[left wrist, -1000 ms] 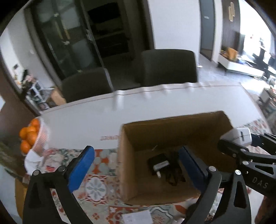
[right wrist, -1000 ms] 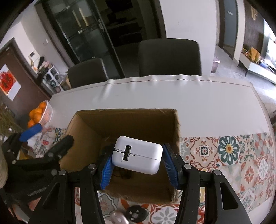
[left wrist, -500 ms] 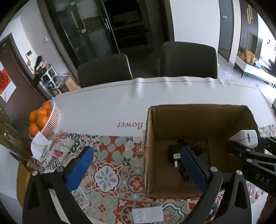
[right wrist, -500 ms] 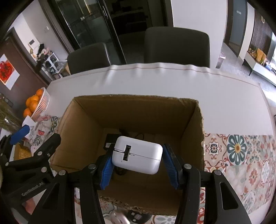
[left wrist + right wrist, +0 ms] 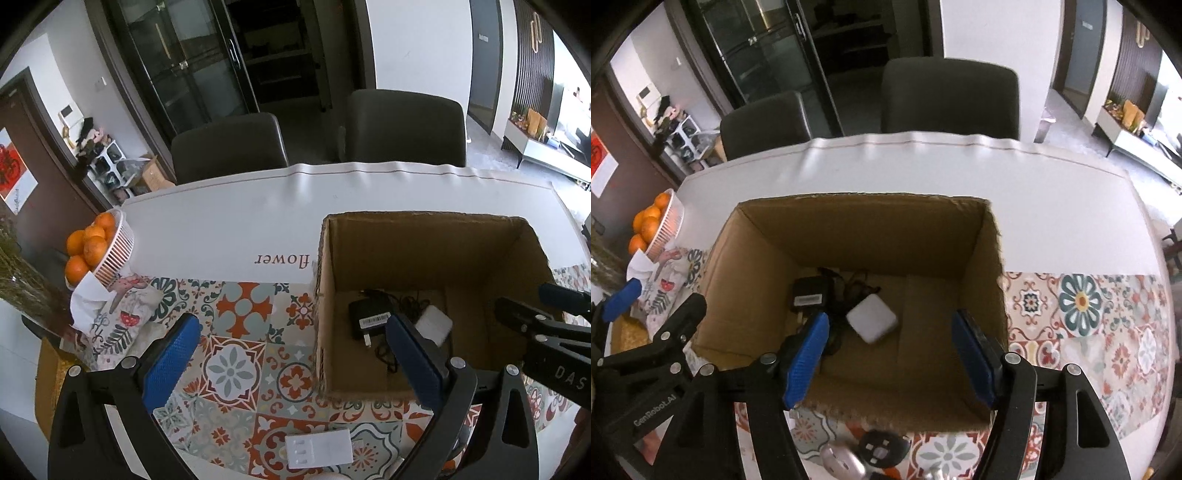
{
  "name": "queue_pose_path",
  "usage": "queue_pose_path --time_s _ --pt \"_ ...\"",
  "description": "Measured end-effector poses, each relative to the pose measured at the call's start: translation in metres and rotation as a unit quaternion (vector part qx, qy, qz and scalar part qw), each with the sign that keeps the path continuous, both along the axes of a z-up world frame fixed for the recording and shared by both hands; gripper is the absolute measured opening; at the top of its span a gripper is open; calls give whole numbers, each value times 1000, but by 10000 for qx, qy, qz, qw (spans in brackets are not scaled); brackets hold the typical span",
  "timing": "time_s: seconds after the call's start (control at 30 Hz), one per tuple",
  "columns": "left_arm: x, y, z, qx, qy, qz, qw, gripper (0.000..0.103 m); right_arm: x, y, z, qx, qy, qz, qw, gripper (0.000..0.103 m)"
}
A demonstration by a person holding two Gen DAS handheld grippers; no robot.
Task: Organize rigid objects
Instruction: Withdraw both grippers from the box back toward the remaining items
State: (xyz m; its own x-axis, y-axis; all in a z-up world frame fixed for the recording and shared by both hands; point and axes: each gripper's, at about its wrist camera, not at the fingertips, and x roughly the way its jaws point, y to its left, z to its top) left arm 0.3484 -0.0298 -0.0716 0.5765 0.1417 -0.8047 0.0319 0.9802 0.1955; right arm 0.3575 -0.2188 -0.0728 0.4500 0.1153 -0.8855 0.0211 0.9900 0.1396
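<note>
right gripper [image 5: 892,352] hangs over the open cardboard box [image 5: 761,251], pointing steeply down; its jaws are opening, blue pads apart with nothing between them; the white charger block [image 5: 872,320] lies loose on the box floor, tilted, at about 11 o'clock from the gap between the pads, touching neither; just beside it at 10 o'clock sits a black power adapter [image 5: 809,295] with a label on top, its dark cable [image 5: 855,286] tangled behind both.

left gripper [image 5: 291,363] is spread wide and empty; its left pad over the patterned tile mat [image 5: 236,314], its right pad over the near left part of the box, overlapping the charger block's edge in the left wrist view; whether it reaches inside the box i cannot tell.

on the mat near the box's front wall: a flat white rectangular piece [image 5: 319,448] at 6 o'clock in the left view; a black round item [image 5: 882,448] and a silvery rounded one [image 5: 844,461] at 6 o'clock in the right view, both blurred.

white basket of oranges [image 5: 112,254] at 9 o'clock by the table's left end, next to a floral cloth bundle [image 5: 125,310]; two dark chairs [image 5: 229,147] at 12 o'clock beyond the white table [image 5: 240,221].
</note>
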Motion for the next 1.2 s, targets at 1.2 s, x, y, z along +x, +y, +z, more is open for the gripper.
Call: queue_pose_path --time_s 1.2 --pt "-163 32 11 -304 -381 -325 9983 103 -172 29 25 161 -949 -136 9953 77"
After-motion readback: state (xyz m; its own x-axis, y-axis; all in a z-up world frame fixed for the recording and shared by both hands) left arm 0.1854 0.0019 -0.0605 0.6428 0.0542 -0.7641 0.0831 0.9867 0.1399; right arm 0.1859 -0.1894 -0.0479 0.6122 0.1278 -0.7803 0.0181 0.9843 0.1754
